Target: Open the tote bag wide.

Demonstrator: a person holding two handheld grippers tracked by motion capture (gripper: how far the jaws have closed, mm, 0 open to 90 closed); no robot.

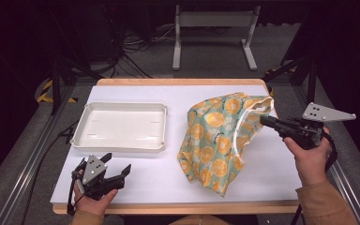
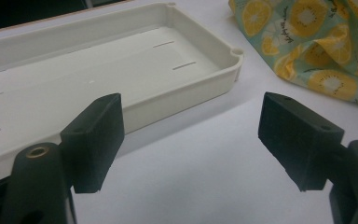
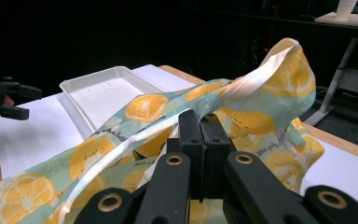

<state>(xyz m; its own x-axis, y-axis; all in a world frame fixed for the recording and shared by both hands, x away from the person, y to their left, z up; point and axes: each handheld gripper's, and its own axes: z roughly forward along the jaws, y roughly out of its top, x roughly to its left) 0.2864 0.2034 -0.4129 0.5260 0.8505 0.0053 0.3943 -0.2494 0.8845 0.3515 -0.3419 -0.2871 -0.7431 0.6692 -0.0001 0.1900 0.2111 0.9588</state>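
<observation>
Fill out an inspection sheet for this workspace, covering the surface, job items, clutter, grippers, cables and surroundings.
Surface: white table with a wooden edge.
Job's things: fruit-print cloth bag, one side lifted, the rest lying on the table.
Clutter: empty white tray to the bag's left, apart from it.
Grippers: right gripper shut on the bag's upper edge; left gripper open, holding nothing, near the tray.
Cables: black cables on the floor beyond the table.
Surroundings: grey stand legs, dark room.

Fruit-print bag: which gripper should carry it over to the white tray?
Right. The right gripper is already shut on the fruit-print bag and lifting its edge. The left gripper is open over bare table, near the white tray.
</observation>
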